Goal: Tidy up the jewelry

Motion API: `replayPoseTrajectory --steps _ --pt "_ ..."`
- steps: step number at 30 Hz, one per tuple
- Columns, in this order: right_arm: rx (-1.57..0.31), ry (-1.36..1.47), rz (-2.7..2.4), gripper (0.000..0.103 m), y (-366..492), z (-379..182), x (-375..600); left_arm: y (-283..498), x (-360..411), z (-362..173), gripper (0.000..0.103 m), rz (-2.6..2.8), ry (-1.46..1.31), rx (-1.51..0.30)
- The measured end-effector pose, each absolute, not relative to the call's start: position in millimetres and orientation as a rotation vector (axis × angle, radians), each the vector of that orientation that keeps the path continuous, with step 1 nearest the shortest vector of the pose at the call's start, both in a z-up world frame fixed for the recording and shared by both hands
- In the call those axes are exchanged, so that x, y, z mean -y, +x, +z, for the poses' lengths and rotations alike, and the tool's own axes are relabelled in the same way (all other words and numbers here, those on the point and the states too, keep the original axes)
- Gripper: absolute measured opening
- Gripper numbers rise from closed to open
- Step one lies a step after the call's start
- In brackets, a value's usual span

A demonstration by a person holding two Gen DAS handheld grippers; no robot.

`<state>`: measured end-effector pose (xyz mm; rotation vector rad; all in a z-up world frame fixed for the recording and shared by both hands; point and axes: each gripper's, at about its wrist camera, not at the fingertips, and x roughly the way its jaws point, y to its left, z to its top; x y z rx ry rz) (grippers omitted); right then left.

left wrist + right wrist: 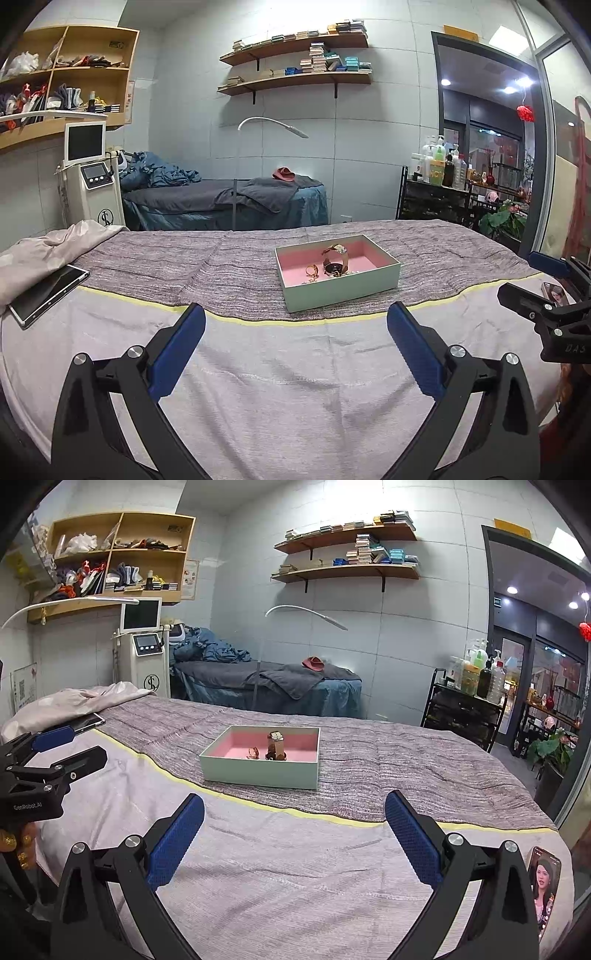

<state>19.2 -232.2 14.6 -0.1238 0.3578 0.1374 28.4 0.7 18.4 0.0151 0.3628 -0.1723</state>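
A pale green box with a pink lining (341, 291) (260, 771) sits on the striped grey blanket in the middle of the bed. Inside it lie a brown-strapped watch (335, 263) (276, 747) and small gold jewelry pieces (312, 271) (253, 753). My left gripper (295, 325) is open and empty, held above the pale sheet short of the box. My right gripper (294, 812) is open and empty, also short of the box. Each gripper shows at the edge of the other's view, the right one (532, 278) and the left one (74, 744).
A tablet (48, 290) (88, 722) lies at the bed's left by a rumpled pale cloth (44, 245). A phone with a lit screen (543, 890) lies at the right edge. A second bed (229, 199), a white machine (94, 184) and a bottle cart (436, 192) stand behind.
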Motion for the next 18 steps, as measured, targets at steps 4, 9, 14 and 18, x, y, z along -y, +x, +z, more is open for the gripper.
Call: replayPoseTrajectory --steps 4,9,14,18 --pt "-0.360 -0.119 0.140 0.096 19.2 14.2 231.9 27.2 -1.3 19.7 0.097 -0.171 0.012 -0.361" --pt "-0.358 -0.109 0.143 0.096 18.8 13.8 231.0 24.4 -1.0 21.6 0.097 -0.173 0.021 -0.350" --pt "-0.364 -0.098 0.142 0.096 18.3 13.0 230.4 23.4 -1.8 21.1 0.097 -0.177 0.012 -0.351" --pt "-0.364 -0.094 0.140 0.096 18.0 12.8 229.5 22.5 -1.9 20.8 0.097 -0.177 0.016 -0.351"
